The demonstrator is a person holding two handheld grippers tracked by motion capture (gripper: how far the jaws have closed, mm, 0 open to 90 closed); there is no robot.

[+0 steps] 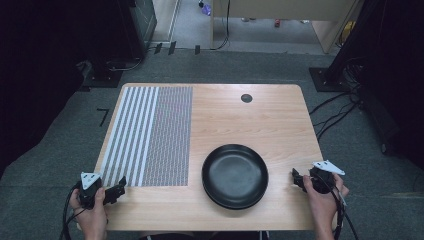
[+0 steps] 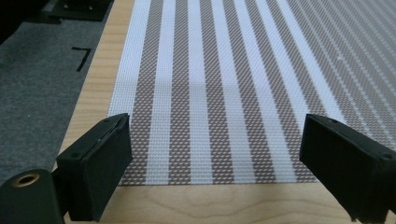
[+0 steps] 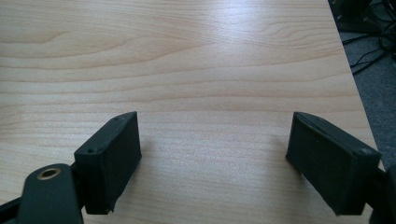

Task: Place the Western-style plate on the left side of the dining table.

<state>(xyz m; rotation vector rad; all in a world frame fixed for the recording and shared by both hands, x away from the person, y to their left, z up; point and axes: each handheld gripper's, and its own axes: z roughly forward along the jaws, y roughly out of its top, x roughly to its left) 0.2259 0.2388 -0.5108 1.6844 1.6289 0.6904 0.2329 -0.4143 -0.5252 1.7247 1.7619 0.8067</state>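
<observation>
Both grippers wait at the near edge, nothing picked up yet.

The left gripper [image 1: 119,189] rests at the near left of the light wooden table [image 1: 240,120], jaws spread wide and empty, just before the near edge of the striped brown-and-white woven placemat [image 2: 219,88]. The right gripper [image 1: 296,178] is at the near right, jaws also spread over bare wood. Between them, near the front, sit the stacked black round plates [image 1: 235,176], beside the placemat's right edge. I judge this is the start; next, probably, one gripper must reach a plate rim.
</observation>
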